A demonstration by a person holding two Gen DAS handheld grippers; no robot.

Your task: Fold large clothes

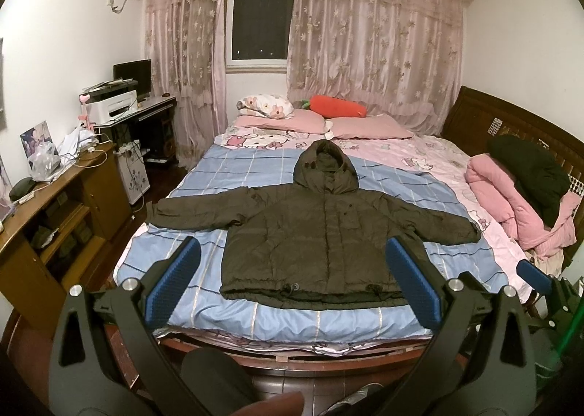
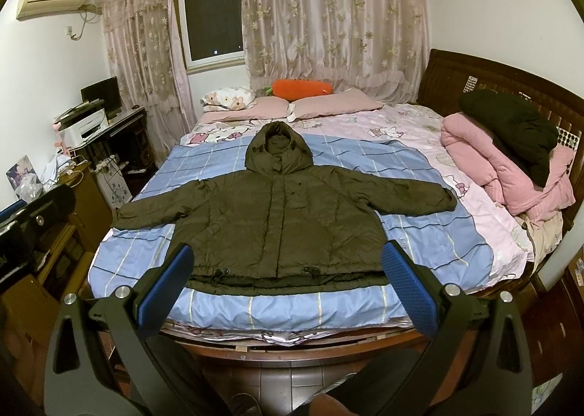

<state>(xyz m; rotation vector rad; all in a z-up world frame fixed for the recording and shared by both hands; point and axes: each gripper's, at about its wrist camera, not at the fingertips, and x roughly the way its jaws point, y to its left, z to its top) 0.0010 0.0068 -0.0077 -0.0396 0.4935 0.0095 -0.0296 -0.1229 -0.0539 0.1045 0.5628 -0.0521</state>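
A dark olive hooded jacket (image 1: 321, 230) lies flat, front up, on the blue checked sheet of the bed (image 1: 277, 321), sleeves spread to both sides and hem toward me. It also shows in the right wrist view (image 2: 281, 219). My left gripper (image 1: 292, 262) is open and empty, held before the foot of the bed, its blue pads (image 1: 171, 284) framing the jacket's hem. My right gripper (image 2: 284, 266) is open and empty in the same stance. The right gripper's blue pad also shows at the right edge of the left wrist view (image 1: 534, 275).
Pink pillows (image 1: 368, 127) and an orange carrot plush (image 1: 337, 106) lie at the far end. A pink quilt with a black garment (image 1: 529, 175) sits at the right by the wooden headboard (image 1: 474, 116). A wooden cabinet (image 1: 54, 219) and desk with printer (image 1: 113, 106) stand left.
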